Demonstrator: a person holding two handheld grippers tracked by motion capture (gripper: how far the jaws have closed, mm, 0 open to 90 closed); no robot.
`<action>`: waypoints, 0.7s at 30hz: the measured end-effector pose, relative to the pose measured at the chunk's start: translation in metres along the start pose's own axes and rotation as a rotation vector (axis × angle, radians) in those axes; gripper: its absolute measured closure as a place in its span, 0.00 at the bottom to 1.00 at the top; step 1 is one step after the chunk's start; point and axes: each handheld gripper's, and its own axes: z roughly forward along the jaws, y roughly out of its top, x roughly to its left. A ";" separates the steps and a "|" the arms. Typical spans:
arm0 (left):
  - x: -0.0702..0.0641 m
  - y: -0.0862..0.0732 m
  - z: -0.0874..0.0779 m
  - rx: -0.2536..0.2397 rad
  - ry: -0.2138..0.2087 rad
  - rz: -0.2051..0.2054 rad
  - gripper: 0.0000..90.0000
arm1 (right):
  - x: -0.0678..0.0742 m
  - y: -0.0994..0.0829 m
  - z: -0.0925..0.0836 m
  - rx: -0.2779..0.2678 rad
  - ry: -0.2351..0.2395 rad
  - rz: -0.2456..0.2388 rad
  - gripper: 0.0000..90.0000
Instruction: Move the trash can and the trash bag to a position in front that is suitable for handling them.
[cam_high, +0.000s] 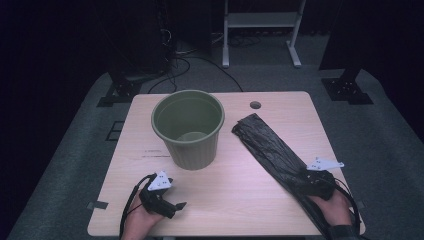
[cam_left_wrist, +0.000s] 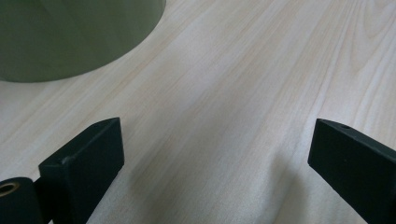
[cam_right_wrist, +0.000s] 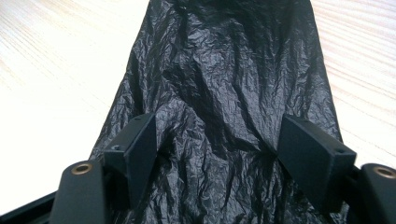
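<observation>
My two hand-held grippers sit nearest: the left hand-held gripper (cam_high: 172, 200) spread over bare counter (cam_high: 235, 190), the right hand-held gripper (cam_right_wrist: 215, 144) spread over one black bag (cam_high: 272, 150), not pinching it. Farther off stands one green bin (cam_high: 188, 129), left of the bag's far end.

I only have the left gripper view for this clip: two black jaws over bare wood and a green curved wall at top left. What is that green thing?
Observer: A green ribbed bin, standing upright and empty on the table.
Operator: Where is the other hand?
Observer: At the table's right near edge, with the right gripper over a black plastic bag that lies flat and stretched diagonally.
Operator: Has it gripped the bag?
Observer: No, its jaws stand apart above the crumpled plastic, pads not pressing on it.
Operator: And my gripper?
Observer: The left gripper lies low near the front edge, well short of the bin.
</observation>
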 end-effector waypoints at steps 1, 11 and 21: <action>0.001 0.003 -0.002 0.000 -0.006 -0.009 0.02 | 0.000 0.000 0.000 0.000 0.000 0.000 0.30; 0.006 0.019 -0.018 -0.041 -0.012 -0.033 0.02 | 0.000 0.000 0.000 0.001 -0.001 0.001 0.30; 0.018 0.039 -0.045 -0.099 -0.031 -0.068 0.02 | 0.000 0.000 0.000 0.005 -0.009 0.005 0.27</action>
